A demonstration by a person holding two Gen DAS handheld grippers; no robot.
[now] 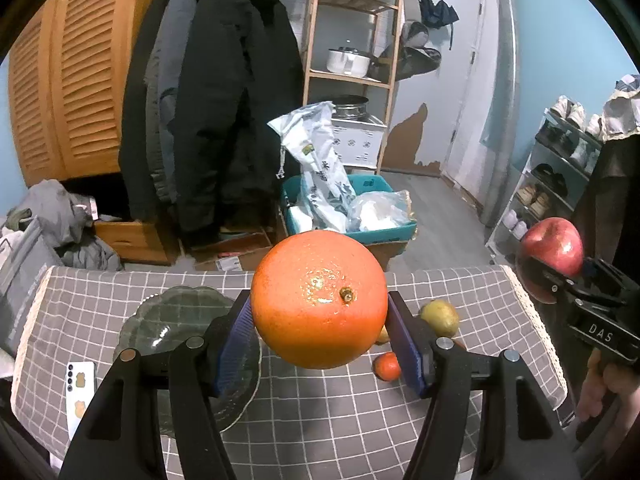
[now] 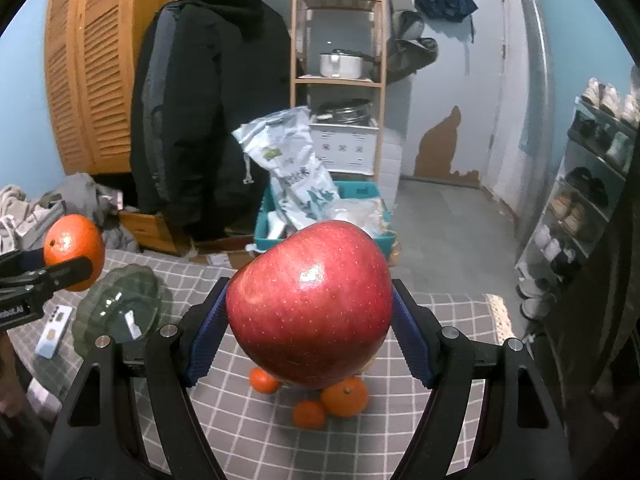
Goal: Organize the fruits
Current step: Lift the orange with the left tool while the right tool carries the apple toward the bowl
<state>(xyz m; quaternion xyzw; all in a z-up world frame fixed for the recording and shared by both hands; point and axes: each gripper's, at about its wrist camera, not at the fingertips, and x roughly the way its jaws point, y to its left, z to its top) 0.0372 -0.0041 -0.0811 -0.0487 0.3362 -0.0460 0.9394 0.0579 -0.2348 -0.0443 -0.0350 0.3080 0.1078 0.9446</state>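
The left gripper [image 1: 320, 336] has its jaws clamped on a large orange [image 1: 319, 299], held up above the worktop [image 1: 320, 412]; the fruit blocks much of what lies behind it. Left of it, a dark glass plate [image 1: 176, 320] rests on the checked grey cloth [image 1: 100, 296], partly covered by the gripper's own frame, with a phone [image 1: 80, 396] flat near the left edge, its lower end cut off. Right of the orange, a yellowish fruit [image 1: 440, 317] and a small tangerine [image 1: 387, 366] lie on the cloth; a third piece between them is mostly hidden.

The right gripper [image 2: 310, 332] has its jaws closed on a red apple [image 2: 310, 306], also lifted clear of the worktop. Beneath the apple three tangerines [image 2: 345, 396] sit close together, one half hidden.

Beyond the worktop: louvred wooden doors [image 1: 68, 80], dark coats [image 1: 212, 100] hanging, a wooden shelf [image 1: 352, 40] with a white pot [image 1: 348, 61], a teal crate [image 1: 352, 208] stuffed with bags, and a shoe rack [image 1: 556, 168] cut off at the right.
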